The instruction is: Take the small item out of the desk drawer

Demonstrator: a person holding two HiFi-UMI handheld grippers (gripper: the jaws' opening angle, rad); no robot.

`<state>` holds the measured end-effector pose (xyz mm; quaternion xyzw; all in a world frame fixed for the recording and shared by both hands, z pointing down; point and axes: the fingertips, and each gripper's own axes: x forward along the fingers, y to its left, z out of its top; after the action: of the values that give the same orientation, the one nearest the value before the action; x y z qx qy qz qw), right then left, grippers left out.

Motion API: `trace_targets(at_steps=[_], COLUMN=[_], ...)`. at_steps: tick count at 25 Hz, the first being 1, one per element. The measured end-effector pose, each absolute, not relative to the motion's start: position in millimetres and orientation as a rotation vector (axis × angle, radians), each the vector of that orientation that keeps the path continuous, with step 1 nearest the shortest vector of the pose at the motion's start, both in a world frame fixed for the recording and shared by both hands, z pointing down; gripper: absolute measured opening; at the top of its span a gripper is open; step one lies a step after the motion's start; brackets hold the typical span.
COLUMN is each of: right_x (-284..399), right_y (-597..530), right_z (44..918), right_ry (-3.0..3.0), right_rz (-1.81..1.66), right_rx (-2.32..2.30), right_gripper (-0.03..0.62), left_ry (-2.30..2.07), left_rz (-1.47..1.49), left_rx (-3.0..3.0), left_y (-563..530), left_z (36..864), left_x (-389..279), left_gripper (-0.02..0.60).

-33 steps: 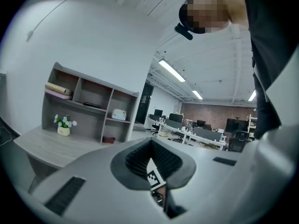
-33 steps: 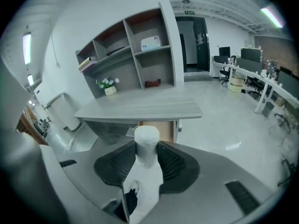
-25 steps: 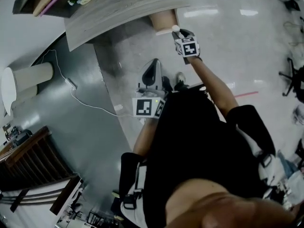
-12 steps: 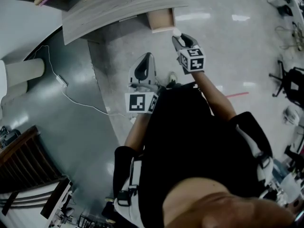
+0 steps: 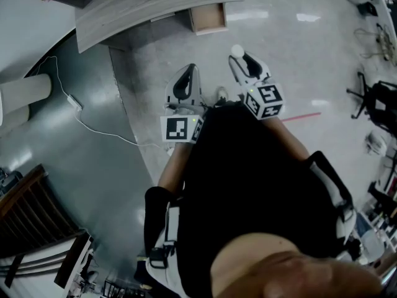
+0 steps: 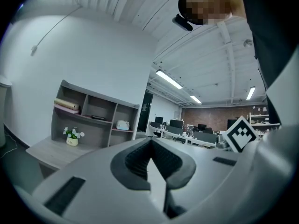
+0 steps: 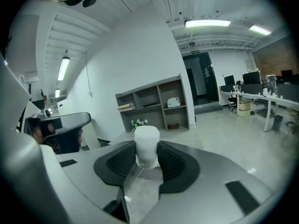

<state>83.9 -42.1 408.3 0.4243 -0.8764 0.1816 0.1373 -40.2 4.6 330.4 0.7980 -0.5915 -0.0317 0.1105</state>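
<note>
While the person is drawing both tools back toward the body, the right gripper (image 7: 147, 164) is keeping its jaws clamped on the small white cylindrical roll (image 7: 146, 143). Beside it, the left gripper (image 6: 150, 158) is riding along with jaws together and nothing between them. A second ago the roll was hovering at the lip of the open light-wood drawer (image 5: 208, 18); now it is hanging well clear, over the pale floor (image 5: 298, 54), suggesting the removal is essentially done. Beyond, the grey wood-grain desk surface (image 5: 149, 2) is standing with that drawer still pulled out.
</note>
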Motion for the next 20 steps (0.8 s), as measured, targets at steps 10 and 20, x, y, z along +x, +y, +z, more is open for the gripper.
trace_targets(at_steps=[10,20], right_x=[84,76], right_y=[-19,-15], right_z=[397,395], right_ry=[-2.555,-2.557], right_rz=[0.495,0.519], right_rx=[1.223,1.229], right_gripper=[0.144,0.144], left_ry=[-1.693,-1.685], left_rz=[-0.077,-0.082], left_rx=[2.371,2.375], left_y=[5,7], left_z=[339,340], left_x=[-41,-49], left_gripper=[-0.003,-0.003])
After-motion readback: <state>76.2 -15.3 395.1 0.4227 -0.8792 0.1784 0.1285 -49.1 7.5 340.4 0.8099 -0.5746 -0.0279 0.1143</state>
